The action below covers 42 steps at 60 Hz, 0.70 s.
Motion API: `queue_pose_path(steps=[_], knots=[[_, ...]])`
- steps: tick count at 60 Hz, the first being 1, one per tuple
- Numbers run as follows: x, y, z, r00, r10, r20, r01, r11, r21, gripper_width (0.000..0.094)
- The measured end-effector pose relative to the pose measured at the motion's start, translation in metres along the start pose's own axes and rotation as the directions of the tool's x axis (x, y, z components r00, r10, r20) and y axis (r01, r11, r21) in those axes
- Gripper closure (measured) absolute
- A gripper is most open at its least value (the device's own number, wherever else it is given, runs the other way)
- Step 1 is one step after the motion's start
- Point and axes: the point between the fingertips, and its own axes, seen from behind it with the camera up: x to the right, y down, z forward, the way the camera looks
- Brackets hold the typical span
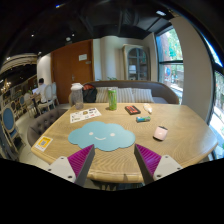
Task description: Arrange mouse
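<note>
A light blue cloud-shaped mouse pad lies on the wooden table, just ahead of my fingers. A small pink mouse-like object sits on the table to the right of the pad, ahead of my right finger. My gripper is open and empty, held above the table's near edge. Its magenta pads stand wide apart with nothing between them.
On the table beyond the pad are a green can, a clear jar, printed papers, a dark book and a small white item. A yellow card lies left. Chairs stand at the left, a sofa behind.
</note>
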Motion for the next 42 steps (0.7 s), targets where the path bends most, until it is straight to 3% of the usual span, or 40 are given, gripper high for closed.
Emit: queue_pose_path(steps=[24, 42], knots=[[0.05, 0.022, -0.007, 0.995, 0.026, -0.093, -0.028, 0.999, -0.017, 0.0118], [0.156, 0.041, 0.036, 0.983, 0.017, -0.184, -0.031, 0.997, -0.075, 0.0106]])
